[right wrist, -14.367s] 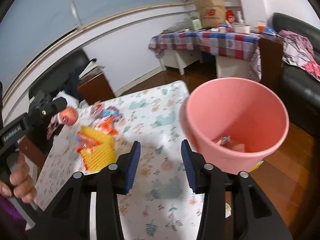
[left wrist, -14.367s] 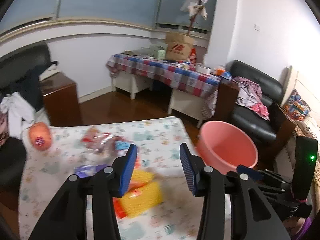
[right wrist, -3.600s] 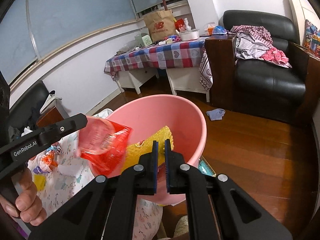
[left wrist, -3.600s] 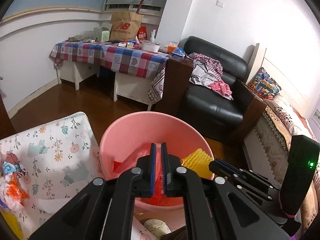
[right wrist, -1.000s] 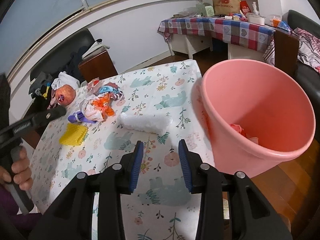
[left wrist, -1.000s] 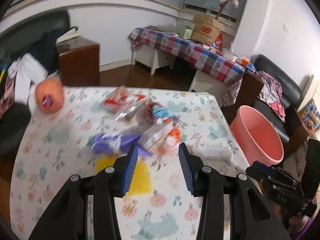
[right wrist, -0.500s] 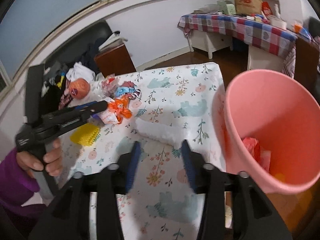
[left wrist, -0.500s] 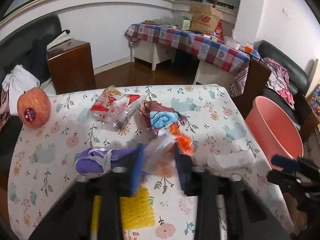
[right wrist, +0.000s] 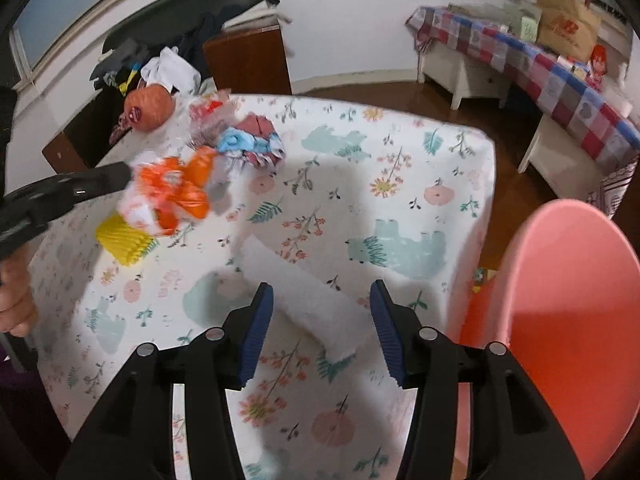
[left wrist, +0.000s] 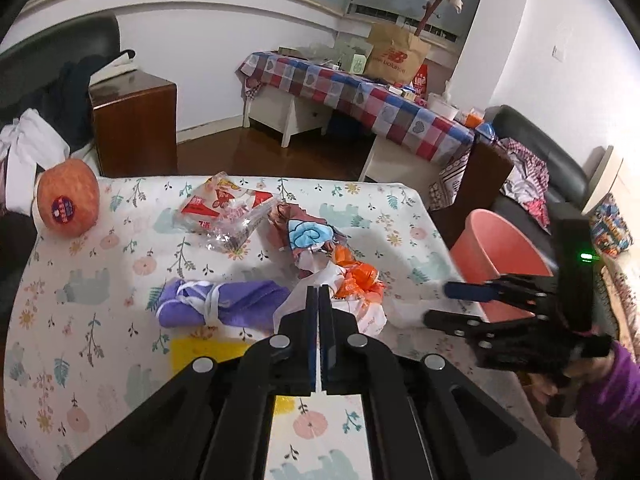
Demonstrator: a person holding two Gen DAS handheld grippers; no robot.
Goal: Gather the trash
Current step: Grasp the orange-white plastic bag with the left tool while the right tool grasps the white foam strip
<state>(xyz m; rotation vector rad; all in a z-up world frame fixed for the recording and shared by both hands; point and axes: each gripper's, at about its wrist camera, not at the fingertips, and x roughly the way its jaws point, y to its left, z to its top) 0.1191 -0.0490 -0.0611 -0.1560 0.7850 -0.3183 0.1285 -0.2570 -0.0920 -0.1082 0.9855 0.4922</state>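
Observation:
My left gripper (left wrist: 319,316) is shut on the edge of a white and orange plastic wrapper (left wrist: 352,284) near the table's middle; the wrapper (right wrist: 168,196) looks lifted and blurred in the right wrist view. My right gripper (right wrist: 320,332) is open, its fingers on either side of a white rolled tissue (right wrist: 304,292) near the table's right edge. The pink bucket (right wrist: 560,320) stands just right of the table; it also shows in the left wrist view (left wrist: 504,248). More trash lies on the table: a clear red-printed bag (left wrist: 224,212), a crumpled blue and red wrapper (left wrist: 308,236), a purple cloth (left wrist: 216,308).
A yellow sponge (right wrist: 120,236) lies on the floral tablecloth (left wrist: 80,280). An apple (left wrist: 68,200) sits at the table's far left corner. Behind are a wooden cabinet (left wrist: 132,120), a checked-cloth table (left wrist: 360,92) and a black sofa (left wrist: 540,168).
My left gripper has shut on the white and orange wrapper. My right gripper has come down over the white rolled tissue, still open.

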